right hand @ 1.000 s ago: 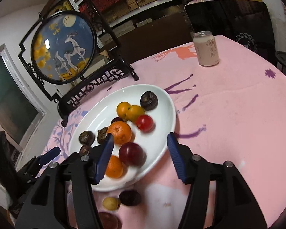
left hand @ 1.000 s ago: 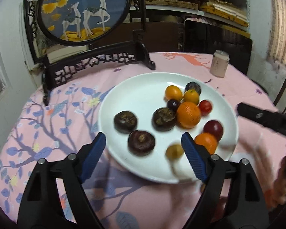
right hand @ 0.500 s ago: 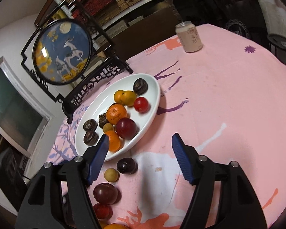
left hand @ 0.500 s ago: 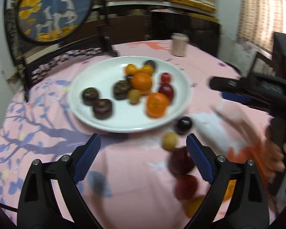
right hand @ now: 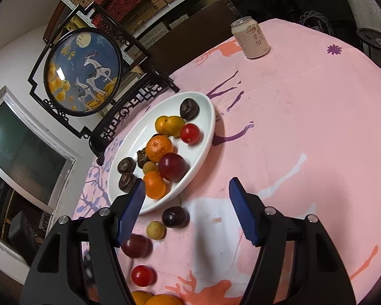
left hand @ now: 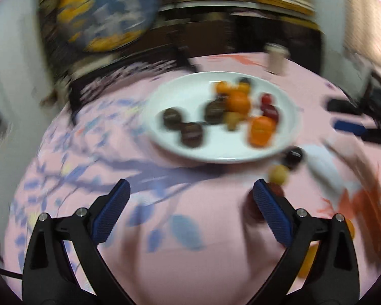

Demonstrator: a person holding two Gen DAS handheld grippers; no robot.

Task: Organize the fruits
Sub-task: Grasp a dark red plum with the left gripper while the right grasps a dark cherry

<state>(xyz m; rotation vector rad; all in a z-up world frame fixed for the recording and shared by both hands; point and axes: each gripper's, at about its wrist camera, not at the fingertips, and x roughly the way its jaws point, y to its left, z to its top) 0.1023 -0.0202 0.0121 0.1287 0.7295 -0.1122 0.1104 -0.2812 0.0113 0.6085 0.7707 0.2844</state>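
Since a second ago the left gripper [left hand: 190, 200], fingers apart and empty, has drawn back from the plate [left hand: 190, 150] and is swinging, its view smeared; the small yellow fruit it hovered over then now lies among the pile at the plate's centre. The right gripper [right hand: 186, 198], fingers likewise apart and empty, has also retreated, so loose fruit now shows on the tabletop [right hand: 304, 127] at its 6 to 8 o'clock: a glossy dark plum [right hand: 175, 216], a matt yellow longan [right hand: 155, 230], a smooth red tomato [right hand: 142, 275]. Judged, sorting continues, these being next for the smooth white oval plate.
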